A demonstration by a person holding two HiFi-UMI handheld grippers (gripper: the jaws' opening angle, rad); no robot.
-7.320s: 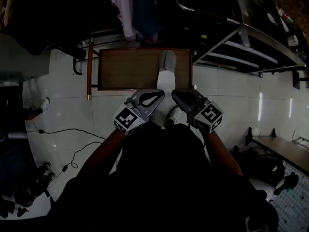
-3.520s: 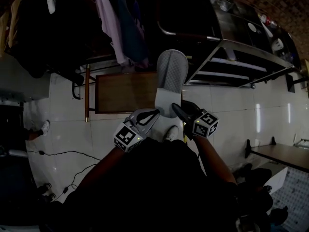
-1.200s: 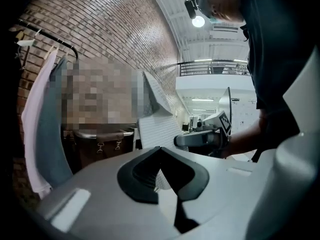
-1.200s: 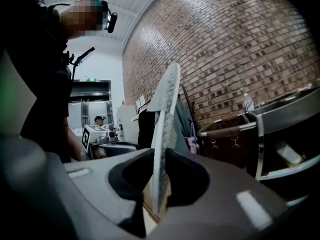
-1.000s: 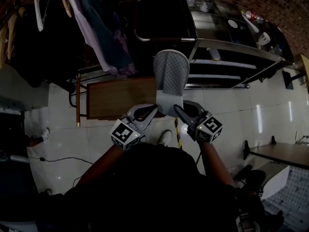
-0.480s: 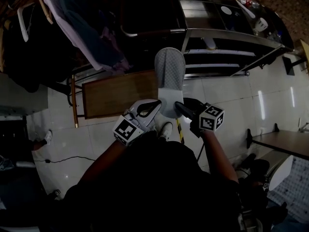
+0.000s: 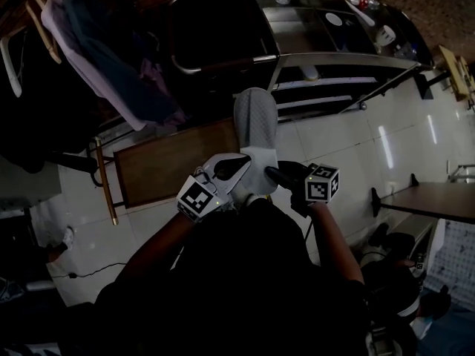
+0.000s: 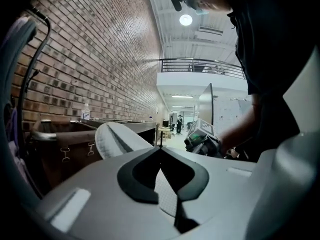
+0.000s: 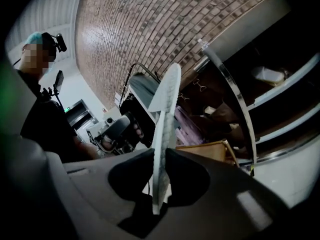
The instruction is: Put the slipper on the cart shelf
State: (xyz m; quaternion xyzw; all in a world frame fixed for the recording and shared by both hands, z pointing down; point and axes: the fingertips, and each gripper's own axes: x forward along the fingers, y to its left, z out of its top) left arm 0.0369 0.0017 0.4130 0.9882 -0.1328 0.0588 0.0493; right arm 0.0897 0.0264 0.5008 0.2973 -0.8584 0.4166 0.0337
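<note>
On the head view I have both grippers up in front of the person, sharing the grey slipper (image 7: 256, 117) between them. It is in the air, toe end pointing away toward the cart (image 7: 349, 58), heel end at the jaws, and it rests on no shelf. The left gripper (image 7: 239, 162) takes the heel from the left and the right gripper (image 7: 273, 173) takes it from the right. A low wooden table (image 7: 171, 165) stands on the pale tiled floor (image 7: 349, 139) just left of the slipper, and the cart's metal shelves lie to the right. Clothes (image 7: 111, 73) hang at the upper left.

In the left gripper view the jaws are drawn in until their tips meet, and the slipper's mesh fills the slit between the dark pads, so I read this one as pinching the slipper. The rest of the slipper juts out past the jaws to the left. The right gripper shows beyond, to the right. A brick wall (image 8: 90, 59) runs along the left, with a bottle (image 8: 86, 111) on the cart top.

In the right gripper view the jaws press on the slipper from both sides. I see it edge-on, a thin pale blade rising between the pads. The left gripper sits beyond it to the left, and the cart's shelves to the right.
</note>
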